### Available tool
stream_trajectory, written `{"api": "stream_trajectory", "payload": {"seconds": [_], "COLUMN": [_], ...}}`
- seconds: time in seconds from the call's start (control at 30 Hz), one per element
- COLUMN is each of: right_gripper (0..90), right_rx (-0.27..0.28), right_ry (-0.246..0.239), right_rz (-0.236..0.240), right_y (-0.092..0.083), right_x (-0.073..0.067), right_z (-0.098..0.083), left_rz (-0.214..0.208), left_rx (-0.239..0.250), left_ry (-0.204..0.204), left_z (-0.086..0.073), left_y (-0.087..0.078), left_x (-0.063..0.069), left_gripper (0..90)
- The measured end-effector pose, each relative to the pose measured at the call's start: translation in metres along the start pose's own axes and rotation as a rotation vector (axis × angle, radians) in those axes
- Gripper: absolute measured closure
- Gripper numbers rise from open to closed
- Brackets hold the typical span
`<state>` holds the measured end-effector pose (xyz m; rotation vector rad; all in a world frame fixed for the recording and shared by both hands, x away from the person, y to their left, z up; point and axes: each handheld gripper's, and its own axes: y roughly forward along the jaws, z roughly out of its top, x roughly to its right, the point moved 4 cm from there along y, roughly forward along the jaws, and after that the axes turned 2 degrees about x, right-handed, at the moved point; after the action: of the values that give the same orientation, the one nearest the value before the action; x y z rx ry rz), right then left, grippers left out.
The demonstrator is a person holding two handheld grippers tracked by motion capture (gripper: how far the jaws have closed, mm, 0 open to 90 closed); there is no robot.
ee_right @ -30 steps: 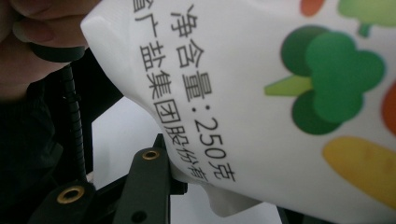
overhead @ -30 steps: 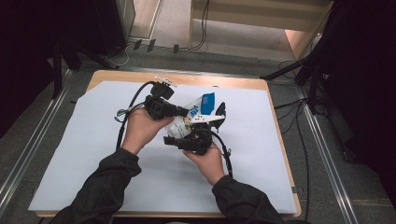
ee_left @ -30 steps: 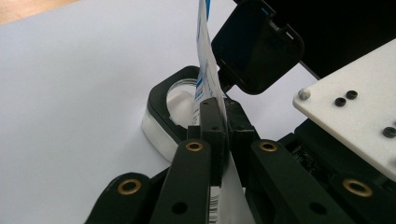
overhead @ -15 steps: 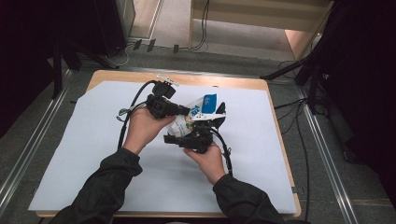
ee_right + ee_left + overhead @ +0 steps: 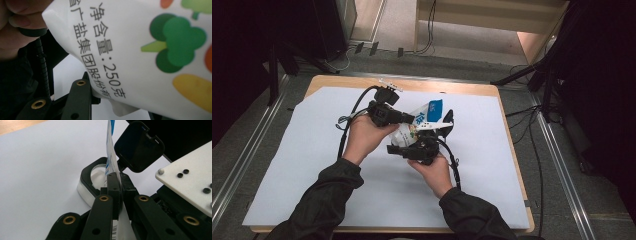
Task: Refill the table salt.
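Nearest to me, my right gripper [image 5: 428, 142] has its jaws around the fat lower body of the single white bag [image 5: 412, 131], the one printed with vegetables; in the right gripper view the bag's skin [image 5: 150, 50] bulges over the one jaw I can see, so I judge the grip as clasped on the bag, jaws held partway apart by its bulk. Just beyond it, my left gripper [image 5: 404, 118] is pinched fully together on the bag's flat edge; the left gripper view shows the thin film [image 5: 110, 157] squeezed between its jaws. The bag hangs between the two grippers, lifted just above the white sheet [image 5: 312, 165] near the middle of the table [image 5: 327, 81], blue corner pointing away from me.

The risks, as I see them: the left pinch holds only thin film, so pulling the hands apart could tear it or let it slip out. The right grip sits on soft, full contents, which could shift and let the bag sag or drop onto the sheet.

Count: one bag, two grippers, two hands, one white sheet, one table
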<state>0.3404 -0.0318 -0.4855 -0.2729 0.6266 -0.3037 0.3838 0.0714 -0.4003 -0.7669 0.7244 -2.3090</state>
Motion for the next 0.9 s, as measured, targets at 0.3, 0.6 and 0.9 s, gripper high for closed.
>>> {"api": "stream_trajectory", "payload": {"seconds": [0.3,0.6,0.9], "right_gripper": [66.1,72.6,72.2], "right_rx": [-0.004,-0.016,-0.019], "right_ry": [-0.001,-0.026,-0.023], "right_rz": [-0.005,-0.017,-0.013], "right_y": [0.0003,0.0030,0.0030], "right_x": [-0.0003,-0.0019,-0.0014], "right_z": [-0.0021,-0.0059,-0.0057], "left_rz": [0.000,-0.004,0.006], "left_rx": [-0.009,0.009,0.007], "left_ry": [-0.001,-0.010,-0.003], "left_z": [-0.0008,-0.0001,-0.0002], "left_y": [0.0005,-0.0023,0.0008], "left_x": [-0.0006,-0.0024,-0.0023], "left_gripper": [89.8,89.8,89.6]}}
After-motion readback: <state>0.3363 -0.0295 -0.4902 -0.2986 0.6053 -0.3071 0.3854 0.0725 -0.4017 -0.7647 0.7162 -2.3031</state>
